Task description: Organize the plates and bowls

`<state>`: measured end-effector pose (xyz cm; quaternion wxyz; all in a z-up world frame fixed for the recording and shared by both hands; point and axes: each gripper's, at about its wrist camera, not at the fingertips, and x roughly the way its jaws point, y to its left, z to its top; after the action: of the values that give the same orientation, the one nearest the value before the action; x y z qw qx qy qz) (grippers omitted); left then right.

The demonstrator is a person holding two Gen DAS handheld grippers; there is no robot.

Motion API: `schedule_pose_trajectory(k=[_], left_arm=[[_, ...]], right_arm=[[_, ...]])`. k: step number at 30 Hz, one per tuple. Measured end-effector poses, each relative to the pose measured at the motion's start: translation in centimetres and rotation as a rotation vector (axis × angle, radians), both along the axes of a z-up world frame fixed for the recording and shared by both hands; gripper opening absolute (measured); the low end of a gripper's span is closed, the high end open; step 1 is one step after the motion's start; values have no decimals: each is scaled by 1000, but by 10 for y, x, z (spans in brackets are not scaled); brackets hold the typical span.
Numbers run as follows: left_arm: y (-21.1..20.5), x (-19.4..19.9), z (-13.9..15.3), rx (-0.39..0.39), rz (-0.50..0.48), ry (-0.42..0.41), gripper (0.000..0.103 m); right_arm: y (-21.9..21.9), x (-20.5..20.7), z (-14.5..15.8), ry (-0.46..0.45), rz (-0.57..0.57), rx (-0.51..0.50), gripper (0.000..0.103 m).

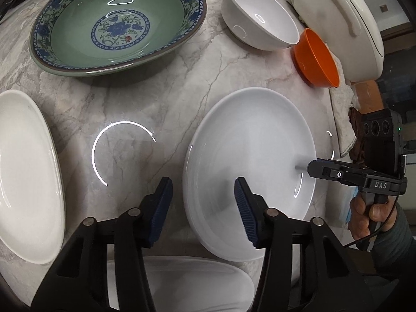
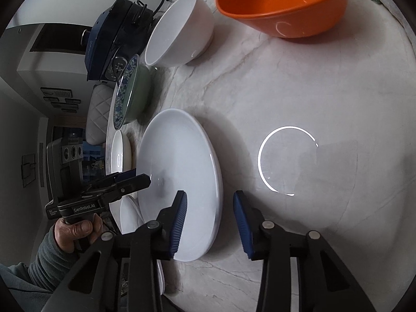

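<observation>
While both jaws gape, the white plate (image 1: pixel 249 171) waits on the desk (image 1: pixel 145 98).
Glazed, slippery, breakable — pinch its rim firmly, near edge.

White plates (image 1: pixel 249 171): we see three, flat on marble.
Bowls: green patterned (image 1: pixel 117 23), white (image 1: pixel 260 15), orange (image 1: pixel 316 58), upright.

You've got 3 white plates (image 1: pixel 249 171) (image 1: pixel 26 176) (image 1: pixel 192 283), 1 green patterned bowl (image 1: pixel 117 23), 1 white bowl (image 1: pixel 260 15), 1 orange bowl (image 1: pixel 317 57).
</observation>
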<state>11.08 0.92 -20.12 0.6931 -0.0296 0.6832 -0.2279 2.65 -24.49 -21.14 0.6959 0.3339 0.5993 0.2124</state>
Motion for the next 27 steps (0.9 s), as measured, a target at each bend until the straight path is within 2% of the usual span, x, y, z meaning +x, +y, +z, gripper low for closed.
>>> schedule_pose_trajectory(k=[1,2,8,13,16,17,18,20,27], left_arm=[[1,-1,0,-4,2,3,31],[2,-2,-1,-8,1,7,29],[5,-2,-2,-24,0,11,23],[13,2,-4,-53,45,28,20],[14,1,-4,-37,39,24,13],[16,1,-4,-31,40,22,11],[17,0,-4,-25,42,21,8],[20,-1,-5,-40,47,28,8],[19,0,-5,-39,44,23,7]], right_arm=[[1,0,0,0,2,0,41],[2,1,0,2,4,0,40],[5,3,-2,20,10,8,34],[5,3,-5,37,1,18,31],[4,3,-6,47,-6,26,30],[4,3,-6,47,-7,19,25],[4,3,-6,51,-7,0,15],[2,3,-9,64,-15,-21,8],[1,3,-9,67,-11,-32,8]])
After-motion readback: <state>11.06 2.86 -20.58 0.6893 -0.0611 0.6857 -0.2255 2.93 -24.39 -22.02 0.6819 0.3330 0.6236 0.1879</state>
